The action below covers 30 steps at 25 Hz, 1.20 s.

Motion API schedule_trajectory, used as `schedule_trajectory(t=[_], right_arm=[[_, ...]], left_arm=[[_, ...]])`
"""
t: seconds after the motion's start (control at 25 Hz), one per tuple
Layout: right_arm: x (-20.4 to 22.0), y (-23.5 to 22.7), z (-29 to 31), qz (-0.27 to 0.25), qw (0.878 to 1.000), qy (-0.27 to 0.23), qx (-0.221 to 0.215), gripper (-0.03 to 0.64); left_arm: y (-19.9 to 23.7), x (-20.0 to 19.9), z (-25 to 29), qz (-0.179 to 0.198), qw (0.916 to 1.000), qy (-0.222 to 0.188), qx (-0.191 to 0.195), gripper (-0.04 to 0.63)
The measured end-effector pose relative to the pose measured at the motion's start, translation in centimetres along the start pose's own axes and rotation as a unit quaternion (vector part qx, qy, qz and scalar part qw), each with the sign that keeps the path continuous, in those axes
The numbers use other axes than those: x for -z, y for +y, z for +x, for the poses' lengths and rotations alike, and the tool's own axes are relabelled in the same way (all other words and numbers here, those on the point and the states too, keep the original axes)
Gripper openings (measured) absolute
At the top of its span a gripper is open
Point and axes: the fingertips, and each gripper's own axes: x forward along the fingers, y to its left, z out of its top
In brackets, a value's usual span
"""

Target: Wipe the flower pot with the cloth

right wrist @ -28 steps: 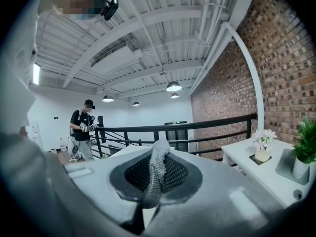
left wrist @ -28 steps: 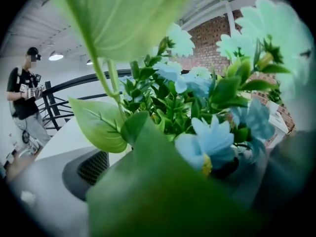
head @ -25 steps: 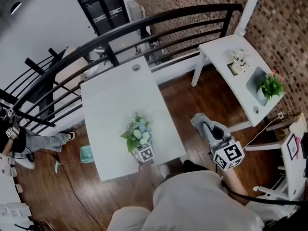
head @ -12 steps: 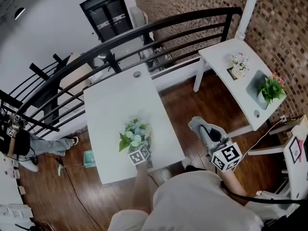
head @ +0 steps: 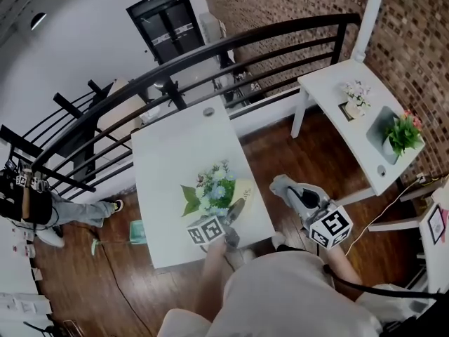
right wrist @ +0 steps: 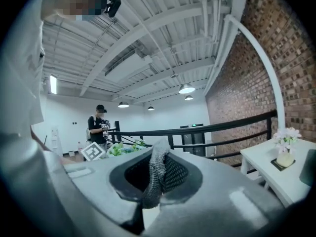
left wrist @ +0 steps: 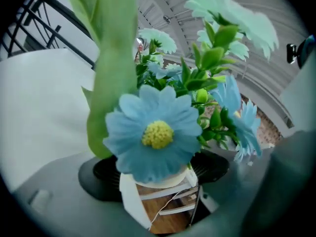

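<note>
the flower pot (head: 243,188) sits just below the middle of the head view, over the near right part of the white table (head: 172,146). it is tipped on its side, its cream body towards the right and its blue and white flowers (head: 212,190) fanning to the left. the left gripper (head: 236,208) comes up from the bottom of the frame and has the pot clamped between its jaws. in the left gripper view the black pads press on either side of the cream rim, a large blue flower fills the middle, and wood floor shows in the gap under the pot.

right of the pot and apart from it, the right gripper (right wrist: 158,174) is closed on the cloth (right wrist: 159,162), a grey knit fold standing up between its pads. it is over the wood floor (head: 295,146), beside the table's right edge.

a black railing (head: 210,44) curves behind the table. at the upper right a second white table (head: 330,83) stands against a brick wall (head: 295,5), carrying a small vase of pale flowers (head: 356,95) and a green plant (head: 404,132). a person (head: 28,202) stands at the far left edge.
</note>
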Motion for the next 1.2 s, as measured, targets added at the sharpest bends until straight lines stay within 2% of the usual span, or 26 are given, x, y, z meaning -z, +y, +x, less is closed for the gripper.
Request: schedule_trajectory(t=[0.08, 0.16, 0.28, 0.44, 0.6, 0.96, 1.08, 1.2], right_arm=[[-0.7, 1.5, 0.7, -0.03, 0.999, -0.003, -0.042, 0.005], [-1.6, 3.2, 1.1, -0.064, 0.995, -0.005, -0.083, 0.005], [-3.0, 5.3, 1.4, -0.109, 0.987, 0.021, -0.114, 0.005], [-3.4, 5.0, 1.2, -0.142, 0.983, 0.068, -0.09, 0.006], [-4.3, 2.1, 0.3, -0.154, 0.985, 0.059, -0.047, 0.006], [-5.4, -2.5, -0.6, -0.078, 0.997, 0.023, -0.017, 0.006], [-4.9, -4.3, -0.9, -0.008, 1.0, 0.028, -0.005, 0.006], [-4.7, -5.0, -1.2, 0.098, 0.994, 0.018, -0.047, 0.006]], left_arm=[[-3.4, -0.9, 0.5, 0.006, 0.9995, 0.001, 0.033, 0.446], [-6.4, -1.5, 0.9, 0.034, 0.998, 0.01, 0.052, 0.446], [-10.5, -1.2, 1.6, 0.066, 0.9933, 0.034, 0.089, 0.446], [-15.1, -0.7, 2.2, 0.086, 0.9847, 0.057, 0.14, 0.446], [-17.5, 0.3, 2.8, 0.108, 0.9748, 0.075, 0.18, 0.446], [-19.5, 1.2, 1.3, 0.121, 0.9554, 0.115, 0.244, 0.446], [-21.0, 1.2, 0.1, 0.116, 0.9437, 0.122, 0.285, 0.446], [-22.6, 1.3, -0.8, 0.109, 0.9319, 0.131, 0.32, 0.446]])
